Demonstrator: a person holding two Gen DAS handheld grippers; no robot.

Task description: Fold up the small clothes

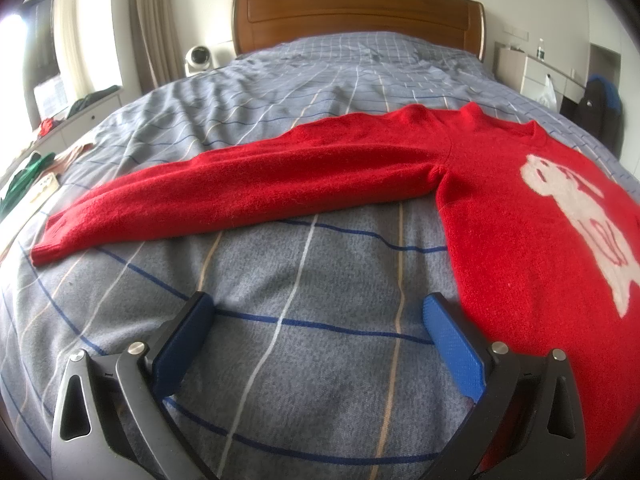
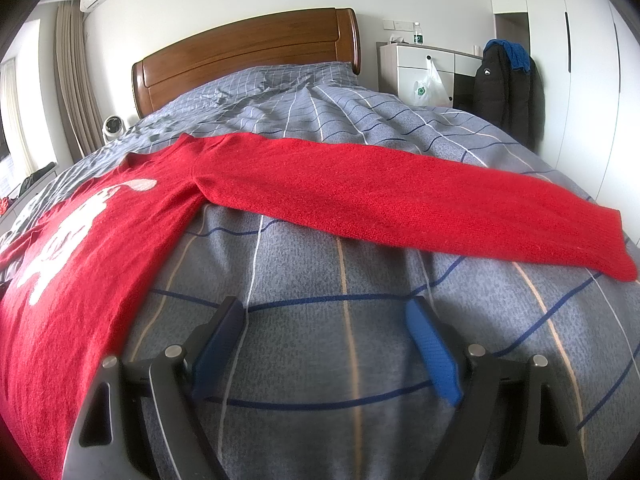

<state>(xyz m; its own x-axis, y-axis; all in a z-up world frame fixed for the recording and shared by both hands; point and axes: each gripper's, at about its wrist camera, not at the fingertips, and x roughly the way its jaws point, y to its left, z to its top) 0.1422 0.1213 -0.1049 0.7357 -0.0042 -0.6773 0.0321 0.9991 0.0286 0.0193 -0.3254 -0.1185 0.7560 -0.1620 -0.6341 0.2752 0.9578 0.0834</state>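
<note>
A red sweater with a white figure lies flat on the grey checked bedcover, sleeves stretched out left and right, while the left gripper and right gripper hover over the near bedcover, jaws apart, holding nothing.

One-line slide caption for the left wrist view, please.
Open left gripper hovers over the checked bedspread beside a red sweater lying flat, sleeve outstretched.
</note>
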